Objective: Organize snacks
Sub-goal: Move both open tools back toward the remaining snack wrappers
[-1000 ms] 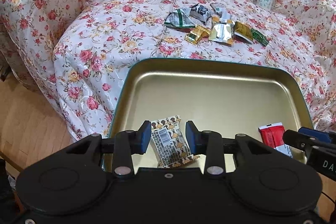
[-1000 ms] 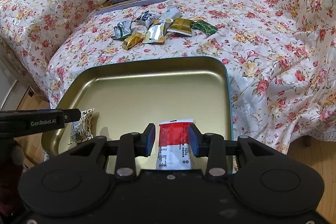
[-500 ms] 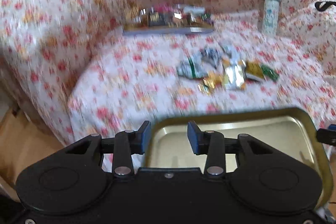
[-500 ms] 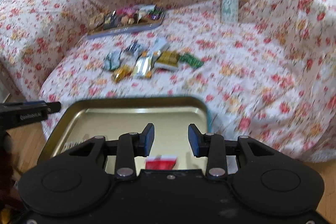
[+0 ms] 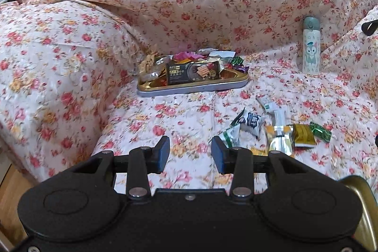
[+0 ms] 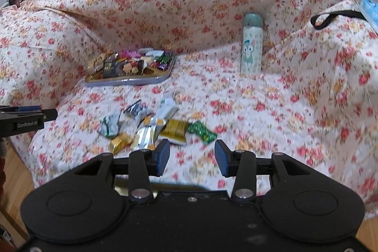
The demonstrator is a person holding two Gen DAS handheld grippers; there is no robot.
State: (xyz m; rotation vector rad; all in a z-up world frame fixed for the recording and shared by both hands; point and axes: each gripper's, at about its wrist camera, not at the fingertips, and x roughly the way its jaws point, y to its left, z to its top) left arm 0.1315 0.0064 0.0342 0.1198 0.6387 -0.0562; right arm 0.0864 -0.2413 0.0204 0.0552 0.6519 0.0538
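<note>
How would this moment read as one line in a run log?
left gripper: open, empty | right gripper: opening, empty | loose snacks: on cover | far tray: full

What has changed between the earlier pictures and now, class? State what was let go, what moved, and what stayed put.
Both tongs let go of their packets, which stayed in the gold tin, then rose and tipped up toward the loose snack pile. The left tongs and right tongs are empty; the right's jaws are opening. The full snack tray, the bottle and the pile stayed put.
</note>
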